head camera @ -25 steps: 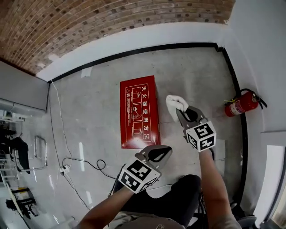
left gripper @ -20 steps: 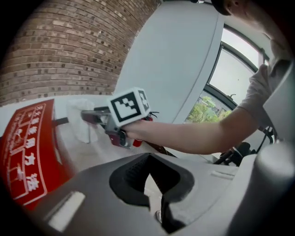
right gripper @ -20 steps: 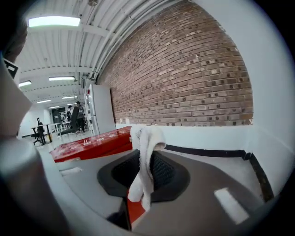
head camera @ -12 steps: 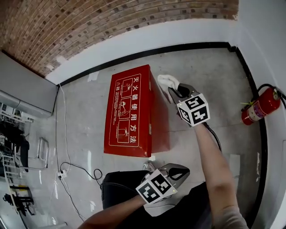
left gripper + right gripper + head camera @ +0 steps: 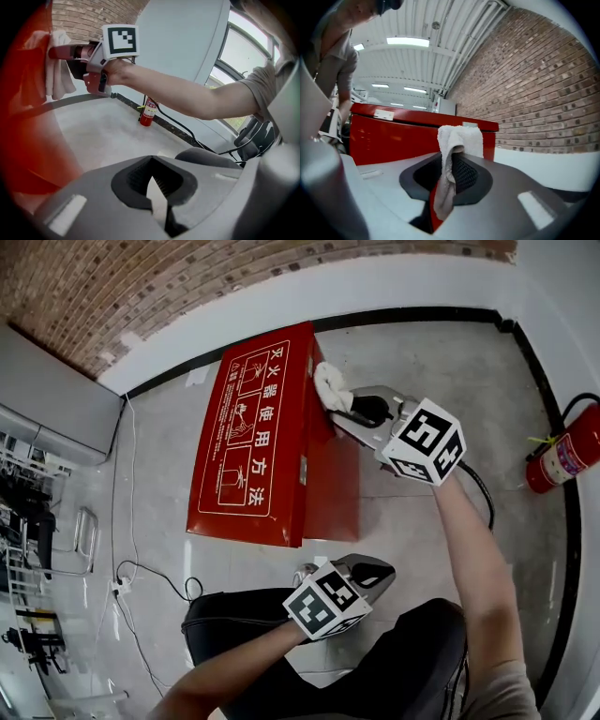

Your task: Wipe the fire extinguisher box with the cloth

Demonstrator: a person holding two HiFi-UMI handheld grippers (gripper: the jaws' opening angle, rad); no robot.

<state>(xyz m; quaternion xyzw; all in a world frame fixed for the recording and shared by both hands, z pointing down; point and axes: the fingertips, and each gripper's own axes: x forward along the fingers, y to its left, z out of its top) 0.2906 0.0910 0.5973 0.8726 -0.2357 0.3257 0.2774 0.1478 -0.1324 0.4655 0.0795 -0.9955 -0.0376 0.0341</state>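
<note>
- Grey concrete floor (image 5: 422, 381) runs up to a brick wall (image 5: 141, 277) with a white band and a dark strip along its foot.
- The red fire extinguisher box (image 5: 248, 437) lies flat on that floor. Its broad face, printed with white characters and diagrams, is turned upward.
- The white cloth (image 5: 330, 385) sits at the box's top edge on the right, near the corner closest to the wall. It appears to touch the red surface.
- The right gripper (image 5: 342, 409) reaches in from the box's right. Its jaws are pinching the cloth, which bunches above the tips and hangs down between them.
- The left gripper (image 5: 361, 573) is on the person's side of the box, just off its near right corner and above a dark trouser leg. Its jaws are pressed together with nothing between them.
- A red fire extinguisher (image 5: 567, 451) stands well to the right of the box, against the side wall.
- A thin cable (image 5: 141, 577) trails over the floor to the box's left.
</note>
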